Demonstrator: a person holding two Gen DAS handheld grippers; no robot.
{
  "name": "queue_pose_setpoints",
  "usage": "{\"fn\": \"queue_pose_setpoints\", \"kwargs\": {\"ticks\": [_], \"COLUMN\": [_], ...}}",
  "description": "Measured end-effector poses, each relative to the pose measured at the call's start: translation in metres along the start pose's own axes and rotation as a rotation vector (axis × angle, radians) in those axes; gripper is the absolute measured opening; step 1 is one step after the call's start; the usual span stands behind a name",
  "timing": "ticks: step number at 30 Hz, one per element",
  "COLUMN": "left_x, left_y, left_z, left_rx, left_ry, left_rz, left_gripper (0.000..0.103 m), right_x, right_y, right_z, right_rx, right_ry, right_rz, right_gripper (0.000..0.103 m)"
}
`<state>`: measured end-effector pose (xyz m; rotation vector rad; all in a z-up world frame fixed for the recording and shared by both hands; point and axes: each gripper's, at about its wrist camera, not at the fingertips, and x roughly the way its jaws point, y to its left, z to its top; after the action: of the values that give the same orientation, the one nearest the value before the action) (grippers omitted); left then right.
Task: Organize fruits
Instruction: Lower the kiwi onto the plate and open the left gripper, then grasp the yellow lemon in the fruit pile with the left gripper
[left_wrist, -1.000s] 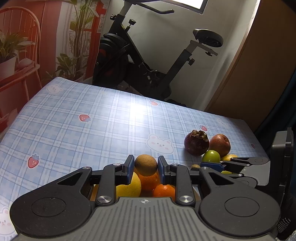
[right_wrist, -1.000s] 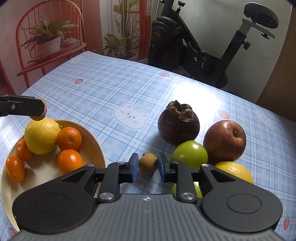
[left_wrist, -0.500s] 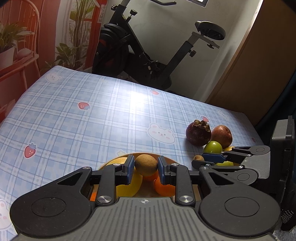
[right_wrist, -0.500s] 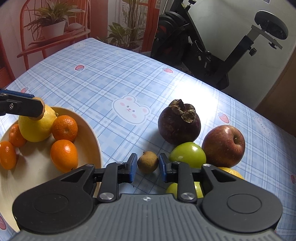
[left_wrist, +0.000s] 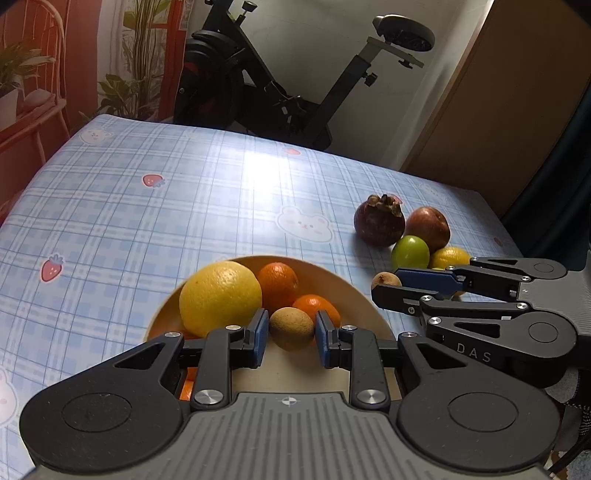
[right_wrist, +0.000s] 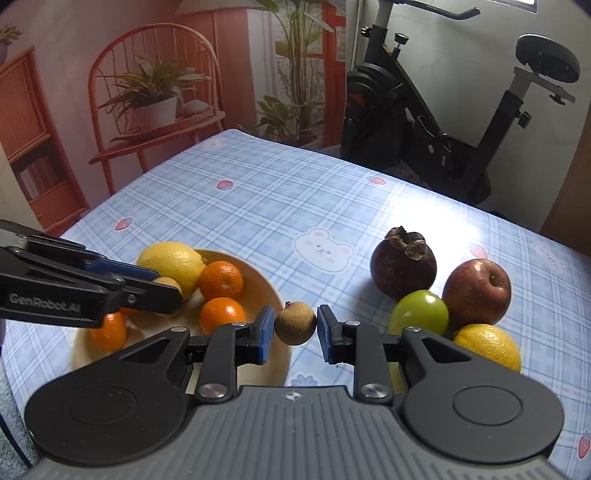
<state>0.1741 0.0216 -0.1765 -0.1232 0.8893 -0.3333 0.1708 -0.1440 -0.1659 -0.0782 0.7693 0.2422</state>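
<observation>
Over the round tan bowl (left_wrist: 373, 314), left gripper (left_wrist: 291, 334) tilts down w/ blue pads clamped on a rough brown longan (left_wrist: 291, 328). Right gripper (right_wrist: 295, 328), angled down beside bowl's rim, pinches a second small brown fruit (right_wrist: 295, 322); smooth oranges (right_wrist: 221, 280) & lemon (right_wrist: 173, 263) inside.

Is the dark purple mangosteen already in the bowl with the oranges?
No, the mangosteen sits on the checked tablecloth beside the red apple, outside the bowl that holds the oranges.
</observation>
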Motion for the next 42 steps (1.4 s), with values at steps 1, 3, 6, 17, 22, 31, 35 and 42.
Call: {"fn": "queue_pose_setpoints", "kwargs": {"ticks": [1,3,6,17,22,31,35,42], "left_x": [0.001,0.004,0.010,0.026,0.029,0.011,0.002,-0.001], "left_y": [0.000,0.000,-0.002,-0.009,-0.013,-0.020,-0.035,-0.067], "left_z": [-0.002,-0.006,-0.009,-0.007,-0.005,-0.003,0.006,0.022], "left_rx": [0.002,0.004,0.027,0.066,0.081,0.077,0.108,0.161], "left_ry": [0.008,0.018,0.021,0.009,0.001,-0.067,-0.113,-0.169], "left_rz": [0.005,0.015,0.037,0.076,0.079,0.082,0.078,0.046], "left_gripper": [0.029,0.029,0.029,0.029,0.030,0.037,0.037,0.037], "right_x": [0.001,0.005,0.012,0.012,0.012,-0.013,-0.027,-0.048], "right_y": [0.004,0.005,0.003,0.004,0.001,-0.013,-0.025,-0.059], "right_z": [-0.002,-0.003,-0.005,-0.010,-0.011,-0.006,-0.004,-0.014], "right_rx": [-0.012,-0.019,-0.001,0.005,0.026,0.058,0.078,0.149], "right_ry": [-0.001,0.000,0.015,0.002,-0.004,-0.073,-0.111,-0.161], "right_rz": [0.009,0.016,0.028,0.059,0.067,0.026,-0.011,-0.083], "right_gripper": [0.028,0.028,0.028,0.028,0.028,0.028,0.029,0.029]}}
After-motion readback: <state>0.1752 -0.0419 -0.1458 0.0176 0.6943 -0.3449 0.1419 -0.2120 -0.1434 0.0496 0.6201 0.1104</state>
